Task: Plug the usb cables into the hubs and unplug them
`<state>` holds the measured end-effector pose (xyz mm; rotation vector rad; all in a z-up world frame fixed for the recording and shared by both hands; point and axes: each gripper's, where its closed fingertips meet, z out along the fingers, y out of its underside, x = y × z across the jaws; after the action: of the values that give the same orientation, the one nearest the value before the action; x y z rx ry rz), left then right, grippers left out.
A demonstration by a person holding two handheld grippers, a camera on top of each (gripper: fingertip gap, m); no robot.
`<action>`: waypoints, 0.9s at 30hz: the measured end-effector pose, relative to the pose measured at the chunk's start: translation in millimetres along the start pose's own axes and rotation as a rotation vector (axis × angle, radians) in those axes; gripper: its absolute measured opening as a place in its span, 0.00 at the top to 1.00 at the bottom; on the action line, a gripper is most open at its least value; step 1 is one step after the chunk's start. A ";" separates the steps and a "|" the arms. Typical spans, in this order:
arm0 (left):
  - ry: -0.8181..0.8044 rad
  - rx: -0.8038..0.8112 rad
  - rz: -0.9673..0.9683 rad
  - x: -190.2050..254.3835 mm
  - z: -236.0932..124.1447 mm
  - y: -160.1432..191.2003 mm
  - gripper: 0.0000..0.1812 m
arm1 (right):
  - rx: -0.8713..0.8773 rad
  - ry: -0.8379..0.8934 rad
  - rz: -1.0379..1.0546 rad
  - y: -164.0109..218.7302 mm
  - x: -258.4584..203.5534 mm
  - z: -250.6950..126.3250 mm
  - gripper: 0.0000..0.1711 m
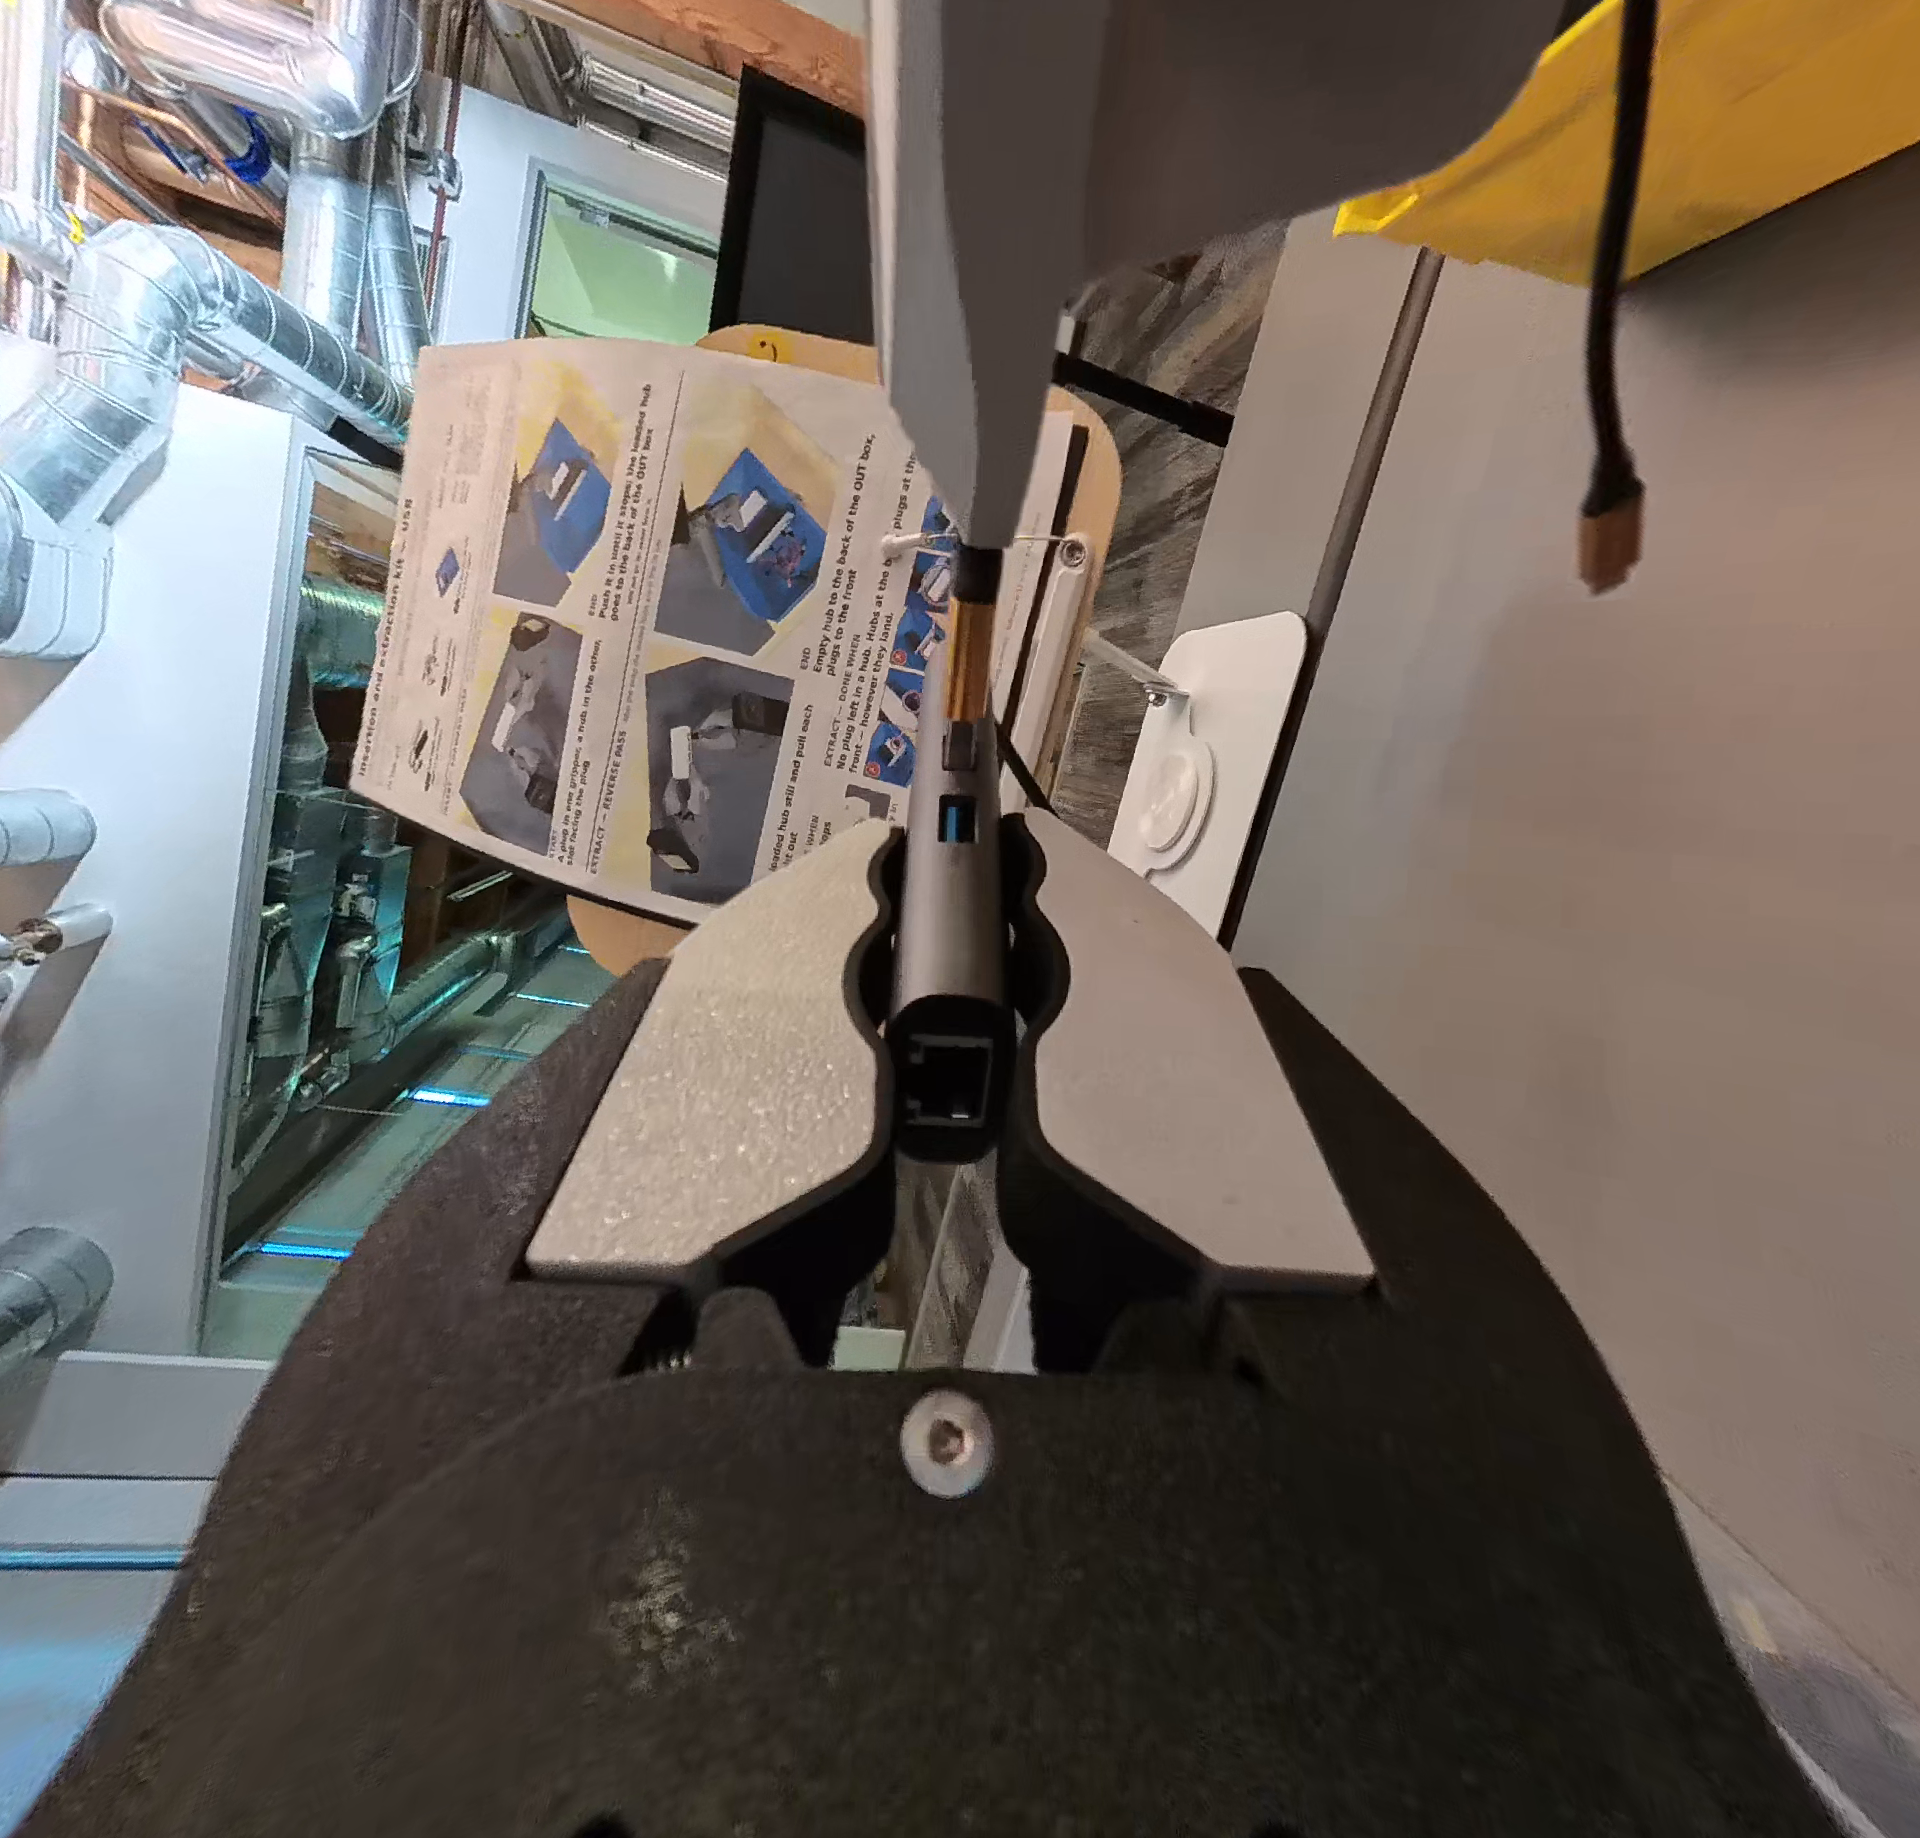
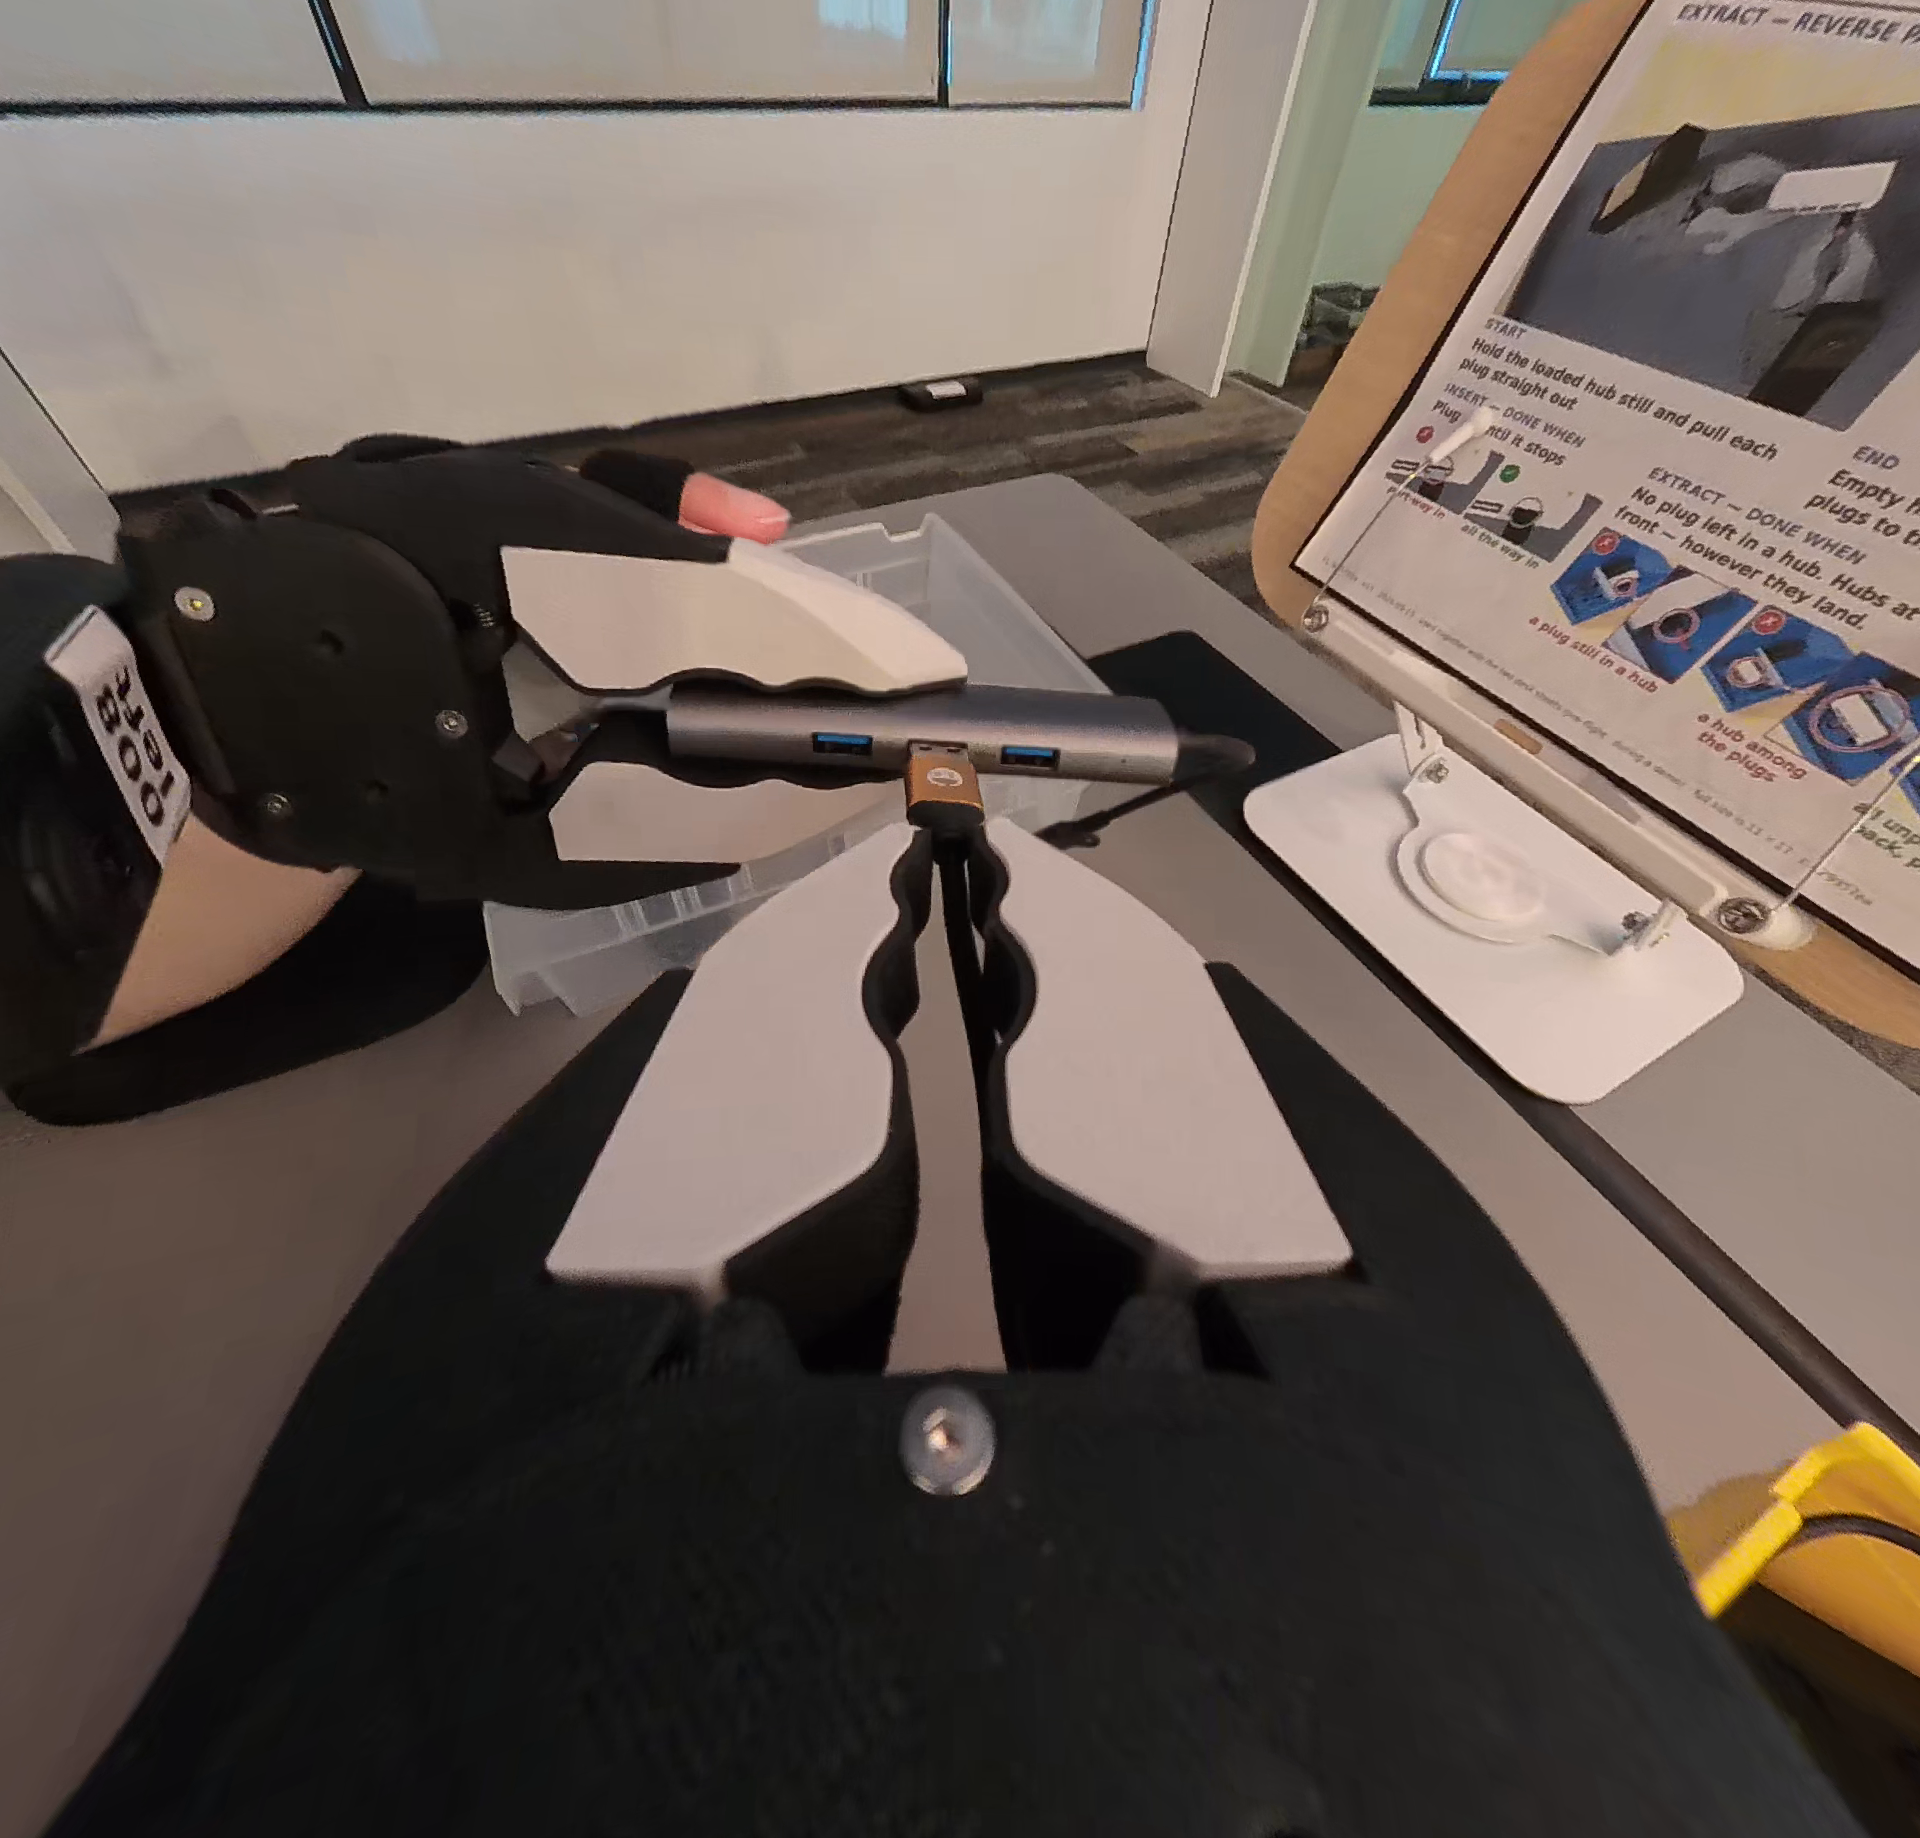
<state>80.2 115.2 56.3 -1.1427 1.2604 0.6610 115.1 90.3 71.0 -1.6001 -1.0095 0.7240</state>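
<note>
My left gripper [image 1: 951, 838] is shut on a slim grey USB hub [image 1: 948, 957], held in the air; it also shows in the right wrist view [image 2: 914, 692], clamping the hub [image 2: 1101, 720] from the left. My right gripper [image 2: 948, 832] is shut on a black cable just behind its orange USB plug [image 2: 940, 789]. The plug's metal tip sits in the hub's middle port, between two blue ports. In the left wrist view the right gripper's fingers [image 1: 966, 334] come down from above with the orange plug [image 1: 971, 661] meeting the hub. The cable's other orange plug [image 1: 1608, 541] dangles at right.
A clear plastic bin [image 2: 935, 562] sits on the grey table [image 2: 1299, 1009] behind the hub. An instruction sheet on a wooden board [image 2: 1662, 386] stands on a white stand [image 2: 1496, 967] at right. A yellow bin [image 2: 1808, 1580] is at the near right corner. Tip to tip, the grippers are about 5 centimetres apart.
</note>
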 end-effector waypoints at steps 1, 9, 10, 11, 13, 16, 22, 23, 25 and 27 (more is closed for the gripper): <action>-0.003 -0.001 -0.007 -1.5 -0.5 0.8 0.91 | 0.011 -0.002 0.003 -0.9 -0.4 0.8 0.95; -0.005 -0.020 -0.014 -3.5 -0.3 5.2 0.91 | 0.041 0.038 -0.045 -2.9 -1.3 5.2 0.95; -0.001 -0.018 -0.021 -3.2 -0.1 5.4 0.91 | 0.039 0.037 -0.047 -2.6 -1.6 5.2 0.95; 0.004 -0.012 -0.027 -2.9 -0.2 5.1 0.91 | 0.041 0.035 -0.047 -2.7 -1.9 5.1 0.96; 0.005 0.001 -0.045 -3.4 -0.7 4.4 0.91 | 0.048 0.025 -0.040 -3.5 -2.8 4.6 0.96; 0.020 0.003 -0.039 -0.3 -0.3 4.2 0.91 | 0.039 0.023 -0.047 -2.3 -2.7 4.4 0.96; 0.033 0.010 -0.013 6.7 0.5 -0.1 0.91 | 0.022 -0.023 -0.035 -0.2 -2.7 0.1 0.95; 0.029 0.018 -0.021 6.3 0.0 -1.8 0.91 | 0.026 -0.034 -0.032 -1.0 -2.9 -1.5 0.95; 0.038 0.033 -0.032 7.4 -1.1 -5.0 0.91 | 0.031 -0.053 -0.024 -2.5 -4.0 -4.1 0.95; 0.019 0.037 -0.036 5.0 -2.0 -6.5 0.91 | 0.038 -0.058 -0.028 -3.9 -4.7 -5.6 0.95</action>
<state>86.4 110.2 53.6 -1.1409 1.2607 0.5988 116.7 83.9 76.0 -1.5366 -1.0524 0.7699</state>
